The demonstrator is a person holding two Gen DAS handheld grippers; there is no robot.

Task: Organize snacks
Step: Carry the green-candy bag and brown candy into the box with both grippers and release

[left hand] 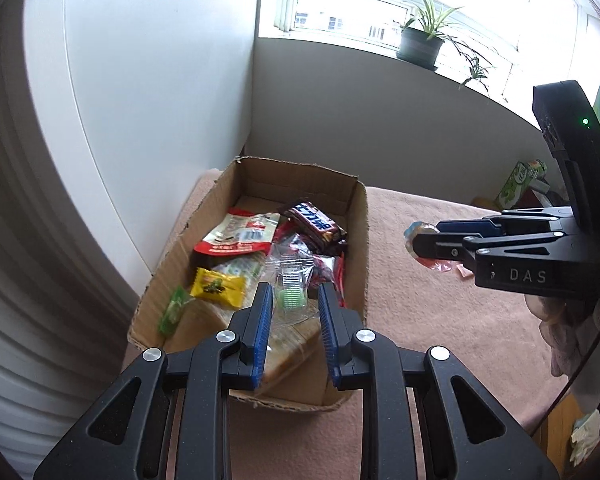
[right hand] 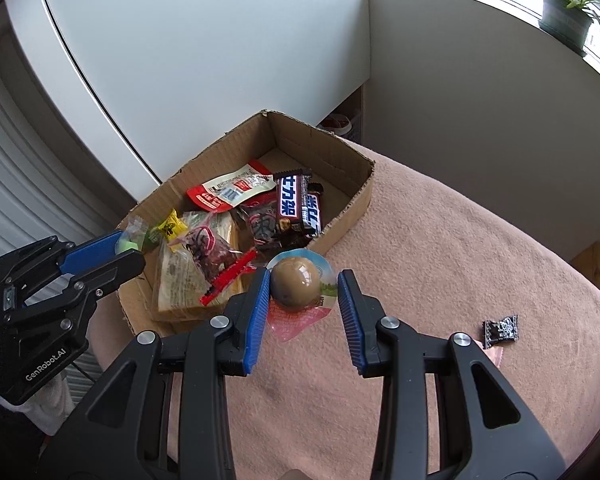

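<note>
I am carrying the clear bag of green candy [left hand: 290, 300] clamped in the left gripper [left hand: 294, 300] above the cardboard box [left hand: 364, 240], while the right gripper [right hand: 304, 286], clamped on the packaged braised egg [right hand: 294, 286], is nearing the rim ahead, so I should clear it before releasing.

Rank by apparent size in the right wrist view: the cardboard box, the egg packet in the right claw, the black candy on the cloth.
1. cardboard box, by far the largest.
2. egg packet, though it sits nearest the camera, which inflates it.
3. black candy, smallest.
</note>
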